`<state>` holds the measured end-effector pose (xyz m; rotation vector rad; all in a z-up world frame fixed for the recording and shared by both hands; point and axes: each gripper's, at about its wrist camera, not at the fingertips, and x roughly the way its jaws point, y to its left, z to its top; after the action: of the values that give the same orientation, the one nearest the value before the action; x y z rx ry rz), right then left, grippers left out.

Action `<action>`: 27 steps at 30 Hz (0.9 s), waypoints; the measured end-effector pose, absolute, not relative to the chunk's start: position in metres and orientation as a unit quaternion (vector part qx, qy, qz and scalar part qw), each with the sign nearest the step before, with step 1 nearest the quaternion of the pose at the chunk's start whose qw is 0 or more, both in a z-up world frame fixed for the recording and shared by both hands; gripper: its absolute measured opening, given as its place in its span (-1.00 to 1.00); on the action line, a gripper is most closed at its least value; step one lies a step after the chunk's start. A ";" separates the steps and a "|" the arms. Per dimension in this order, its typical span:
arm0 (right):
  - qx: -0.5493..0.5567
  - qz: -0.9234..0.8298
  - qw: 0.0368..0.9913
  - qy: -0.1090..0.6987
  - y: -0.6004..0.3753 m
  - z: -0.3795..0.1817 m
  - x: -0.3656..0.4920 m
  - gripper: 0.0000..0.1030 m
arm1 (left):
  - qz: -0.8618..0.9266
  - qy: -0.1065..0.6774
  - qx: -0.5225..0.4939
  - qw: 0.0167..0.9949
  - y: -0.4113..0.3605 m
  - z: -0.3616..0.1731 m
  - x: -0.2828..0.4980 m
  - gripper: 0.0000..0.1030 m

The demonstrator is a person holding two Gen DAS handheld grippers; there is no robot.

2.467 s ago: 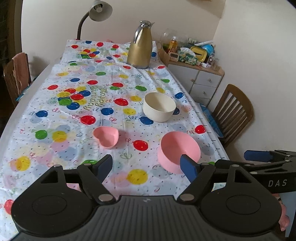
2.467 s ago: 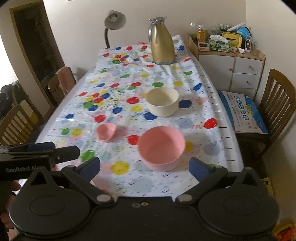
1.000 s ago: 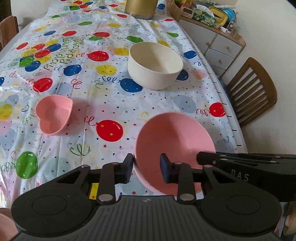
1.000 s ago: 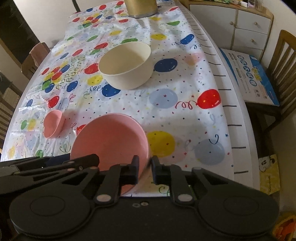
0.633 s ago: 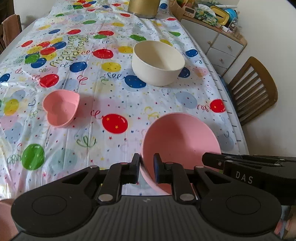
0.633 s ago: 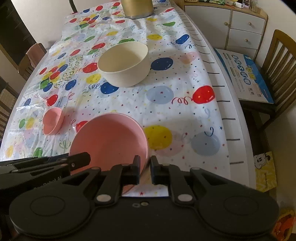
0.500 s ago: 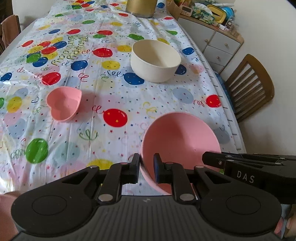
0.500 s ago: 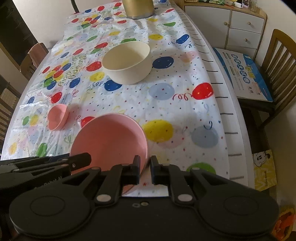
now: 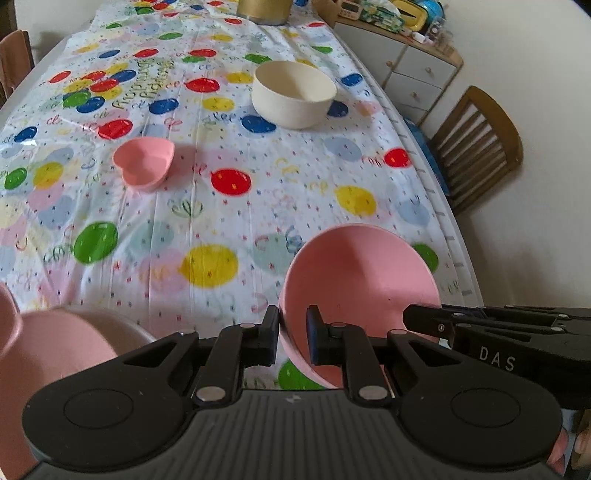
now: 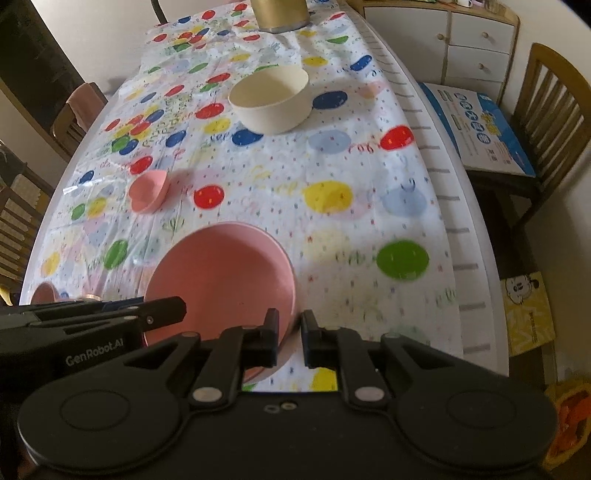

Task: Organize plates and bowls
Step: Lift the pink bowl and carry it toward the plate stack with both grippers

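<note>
I'm looking at a pink bowl point(image 9: 356, 284) showing low in the frame, and black grippers: left gripper point(image 9: 292, 330), right gripper point(image 10: 289, 334). The tablecloth point(image 9: 229, 206) is showing white with red, blue, yellow and green balloon spots and tiny confetti dots. A cream bowl point(image 9: 294, 92) is sitting in the upper middle, a pink heart-shaped dish point(image 9: 144, 168) at left. A gold jug point(image 9: 263, 10) is peeking in at the top edge. The chair point(image 9: 476, 147) at right is showing brown wood.
</note>
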<state>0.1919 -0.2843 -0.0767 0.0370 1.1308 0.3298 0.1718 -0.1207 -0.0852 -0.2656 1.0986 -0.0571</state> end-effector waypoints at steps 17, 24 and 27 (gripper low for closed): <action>0.035 0.130 0.826 0.548 -0.305 -0.089 0.131 -0.79 | -0.083 0.562 -0.093 0.817 -0.142 -0.101 0.120 -0.71; 0.040 0.123 0.819 0.559 -0.309 -0.097 0.119 -0.79 | -0.097 0.577 -0.080 0.807 -0.146 -0.106 0.114 -0.71; 0.039 0.120 0.817 0.562 -0.310 -0.100 0.116 -0.79 | -0.102 0.582 -0.076 0.803 -0.148 -0.107 0.113 -0.71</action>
<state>0.1156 -0.3096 -0.0996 0.0826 1.1990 0.2557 0.1127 -0.1477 -0.1074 -0.1630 1.2459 -0.2183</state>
